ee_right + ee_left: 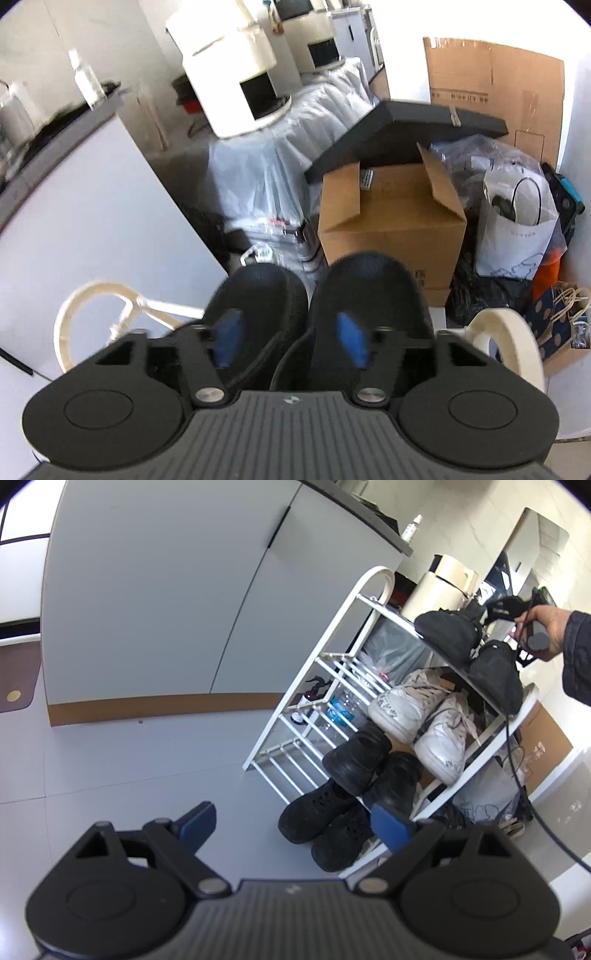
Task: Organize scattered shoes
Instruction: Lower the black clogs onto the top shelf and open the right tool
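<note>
Cabinet [155,602]: grey-white, fills the left and far part of the left wrist view, brown strip along its base.
Floor [110,768]: pale tiles, bare in front of the cabinet.
Shoe rack [325,657]: white, slatted shelves, right of the cabinet; all the shoes sit at its right end, slats at the left end bare.
Cardboard box [391,229]: brown, flaps up, far behind the rack in the right wrist view, a black flat lid [406,129] leaning across its top.
White bag [517,229]: right of the box, among other bags.
Black mesh shoes [314,295]: pair side by side on the top shelf, touching each other, toes pointing far in the right wrist view.
White sneakers [417,716]: pair on the shelf below, beside each other.
Black chunky shoes [369,771]: pair one shelf lower.
Black lace-up shoes [325,823]: pair at the bottom, nearest the left gripper.
Right gripper [291,339]: held in a hand [546,627] above the mesh pair, fingers [352,339] spread wide, one blue pad over each shoe, clamping nothing.
Left gripper [295,823]: low and near, away from the rack, fingers [389,823] wide apart, nothing between them.
Water bottle [343,705]: clear with blue label, behind the rack slats.
</note>
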The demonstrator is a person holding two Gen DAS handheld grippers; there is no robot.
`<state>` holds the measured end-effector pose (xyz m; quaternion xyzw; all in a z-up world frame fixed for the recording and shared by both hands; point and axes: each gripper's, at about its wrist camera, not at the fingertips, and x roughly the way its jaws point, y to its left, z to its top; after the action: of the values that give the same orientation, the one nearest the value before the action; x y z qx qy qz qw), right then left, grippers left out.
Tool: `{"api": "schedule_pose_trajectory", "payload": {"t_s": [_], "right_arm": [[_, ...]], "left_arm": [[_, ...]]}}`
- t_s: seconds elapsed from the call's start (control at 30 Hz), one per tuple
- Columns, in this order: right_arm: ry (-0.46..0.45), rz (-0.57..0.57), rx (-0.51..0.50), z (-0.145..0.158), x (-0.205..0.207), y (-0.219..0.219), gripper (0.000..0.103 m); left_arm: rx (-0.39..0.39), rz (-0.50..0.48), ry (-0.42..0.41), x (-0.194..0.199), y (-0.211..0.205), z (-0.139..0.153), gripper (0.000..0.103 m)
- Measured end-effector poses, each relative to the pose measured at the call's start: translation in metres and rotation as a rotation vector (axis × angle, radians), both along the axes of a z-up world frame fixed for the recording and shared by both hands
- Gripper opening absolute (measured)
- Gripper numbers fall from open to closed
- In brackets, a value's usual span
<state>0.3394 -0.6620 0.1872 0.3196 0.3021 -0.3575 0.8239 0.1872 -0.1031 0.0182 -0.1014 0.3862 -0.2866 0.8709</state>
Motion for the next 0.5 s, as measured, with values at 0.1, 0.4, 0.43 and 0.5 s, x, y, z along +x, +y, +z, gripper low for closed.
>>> {"api": "schedule_pose_trajectory", "payload": {"t_s": [0.1, 0.4, 0.43, 0.5], "right_arm": [[-0.009, 0.011, -0.030, 0.016, -0.008, 0.006, 0.087], [-0.010, 0.020, -0.061, 0.053, -0.037, 0.023, 0.095], [-0.010, 0.022, -0.062, 0.056, -0.041, 0.025, 0.096], [-0.008, 0.028, -0.058, 0.062, -0.047, 0.030, 0.097]], "left_arm": [[0.001, -0.008, -0.010, -0.003, 0.000, 0.003, 0.093], [0.000, -0.035, -0.042, -0.017, 0.001, 0.013, 0.094], [0.000, -0.035, -0.045, -0.017, 0.001, 0.013, 0.094], [-0.005, -0.041, -0.053, -0.019, 0.002, 0.016, 0.094]]}}
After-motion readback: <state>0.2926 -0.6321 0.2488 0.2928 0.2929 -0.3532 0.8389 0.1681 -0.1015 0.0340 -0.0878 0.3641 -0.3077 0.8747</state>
